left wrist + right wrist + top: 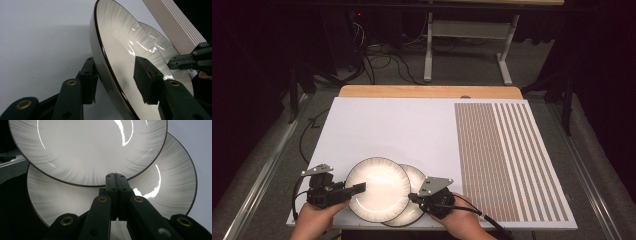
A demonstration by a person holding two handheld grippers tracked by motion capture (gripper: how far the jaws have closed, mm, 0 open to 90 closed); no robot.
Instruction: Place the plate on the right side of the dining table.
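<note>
Two white ribbed plates with dark rims lie at the near edge of the white board (387, 125). The upper plate (377, 187) (117, 32) (87, 150) overlaps the lower plate (416, 175) (160, 42) (170, 182) from the left. My left gripper (358, 188) (116, 75) straddles the upper plate's left rim, one pad under it and the other pressed on its inner face. My right gripper (413, 196) (115, 176) is shut with nothing between its jaws. Its tips sit over the lower plate, right at the upper plate's rim. From the left gripper view, the right gripper (172, 63) reaches in from the right.
A brown-and-white striped panel (507, 160) covers the board's right part. The wooden table edge (427, 91) shows behind the board. Cables (382, 62) and a white table frame (467, 30) stand on the floor beyond. The board's front edge runs just under both hands.
</note>
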